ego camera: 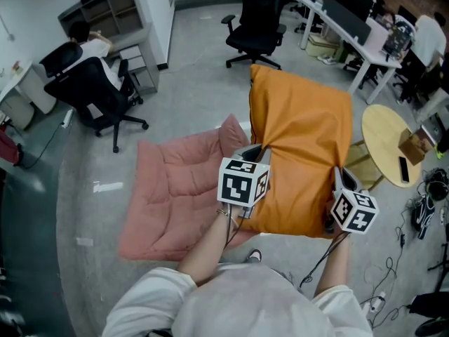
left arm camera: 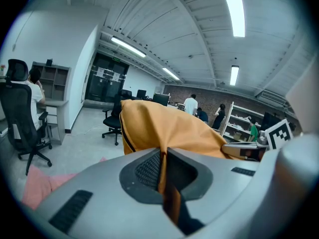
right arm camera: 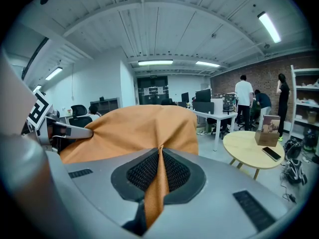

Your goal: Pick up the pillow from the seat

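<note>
The left tool [ego camera: 254, 153] and right tool [ego camera: 337, 178] each pinch the orange pillow [ego camera: 302, 128] by its near edge. The lift looks done, so next comes steady holding.

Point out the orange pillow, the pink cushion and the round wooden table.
orange pillow [ego camera: 302, 139]: head view, middle of its cover.
pink cushion [ego camera: 175, 195]: head view, quilted centre.
round wooden table [ego camera: 382, 132]: head view, bare part of its top.
</note>
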The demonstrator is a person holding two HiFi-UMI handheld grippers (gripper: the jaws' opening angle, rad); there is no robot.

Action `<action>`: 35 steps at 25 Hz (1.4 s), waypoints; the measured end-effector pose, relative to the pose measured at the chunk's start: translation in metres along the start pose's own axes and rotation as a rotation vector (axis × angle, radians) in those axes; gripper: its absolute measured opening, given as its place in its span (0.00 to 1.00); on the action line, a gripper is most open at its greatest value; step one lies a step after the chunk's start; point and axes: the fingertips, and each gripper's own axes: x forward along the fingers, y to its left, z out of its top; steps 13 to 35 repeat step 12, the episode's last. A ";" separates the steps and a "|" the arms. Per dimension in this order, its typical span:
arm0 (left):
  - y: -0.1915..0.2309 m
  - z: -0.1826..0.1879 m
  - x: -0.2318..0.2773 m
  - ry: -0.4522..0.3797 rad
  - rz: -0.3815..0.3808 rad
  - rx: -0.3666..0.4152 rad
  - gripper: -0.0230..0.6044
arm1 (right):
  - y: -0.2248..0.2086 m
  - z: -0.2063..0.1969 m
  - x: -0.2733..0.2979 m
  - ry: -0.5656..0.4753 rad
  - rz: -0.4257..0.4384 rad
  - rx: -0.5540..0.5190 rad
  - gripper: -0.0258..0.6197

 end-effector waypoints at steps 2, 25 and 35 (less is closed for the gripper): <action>0.000 0.000 0.001 0.001 -0.002 -0.001 0.07 | -0.001 0.000 0.000 0.000 -0.002 0.001 0.10; 0.000 -0.002 0.003 0.003 -0.004 -0.005 0.07 | -0.003 -0.001 0.000 0.000 -0.005 0.003 0.10; 0.000 -0.002 0.003 0.003 -0.004 -0.005 0.07 | -0.003 -0.001 0.000 0.000 -0.005 0.003 0.10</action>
